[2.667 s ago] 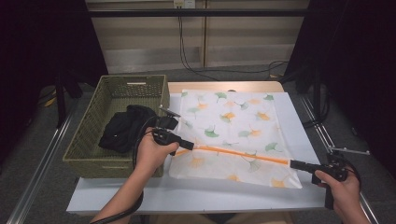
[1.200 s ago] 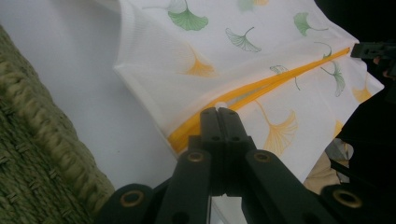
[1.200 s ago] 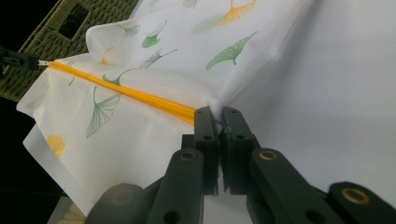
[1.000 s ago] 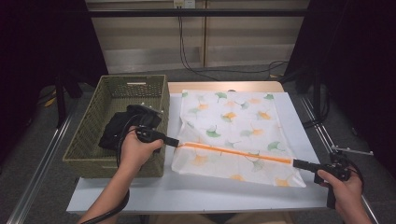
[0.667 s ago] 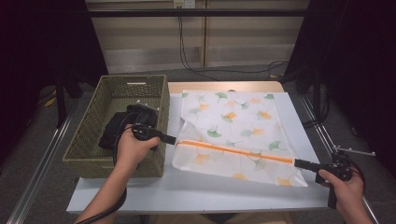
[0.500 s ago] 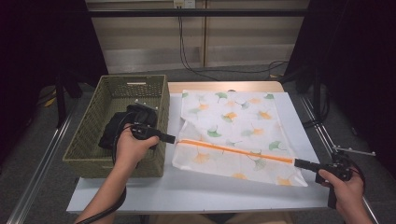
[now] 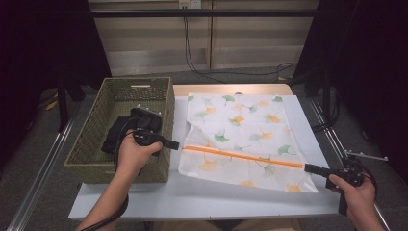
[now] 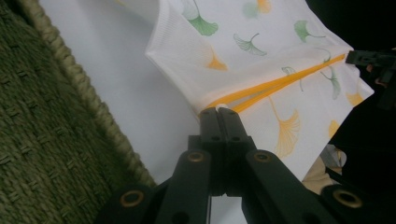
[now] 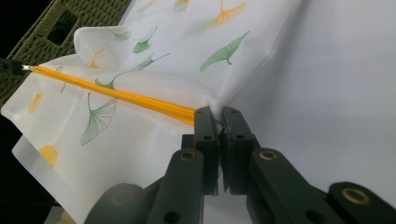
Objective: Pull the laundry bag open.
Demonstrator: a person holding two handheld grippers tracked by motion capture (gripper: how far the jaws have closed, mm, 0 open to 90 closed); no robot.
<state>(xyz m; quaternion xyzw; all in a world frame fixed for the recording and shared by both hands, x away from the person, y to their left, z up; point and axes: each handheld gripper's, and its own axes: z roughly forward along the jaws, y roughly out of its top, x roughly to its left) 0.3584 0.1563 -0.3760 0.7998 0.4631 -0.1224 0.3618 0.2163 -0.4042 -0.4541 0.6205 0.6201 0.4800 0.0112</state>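
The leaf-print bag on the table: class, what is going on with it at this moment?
A person holds a pair of tongs in each hand. The left tongs are shut on the zipper pull at the left end of the orange zipper of the white leaf-print bag; the right tongs are shut on the bag's right end, holding it taut. A black garment lies in the wicker basket beside it.

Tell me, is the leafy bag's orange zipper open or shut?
Shut, it seems: the orange zipper runs as one unbroken line across the leafy bag, no gap showing.
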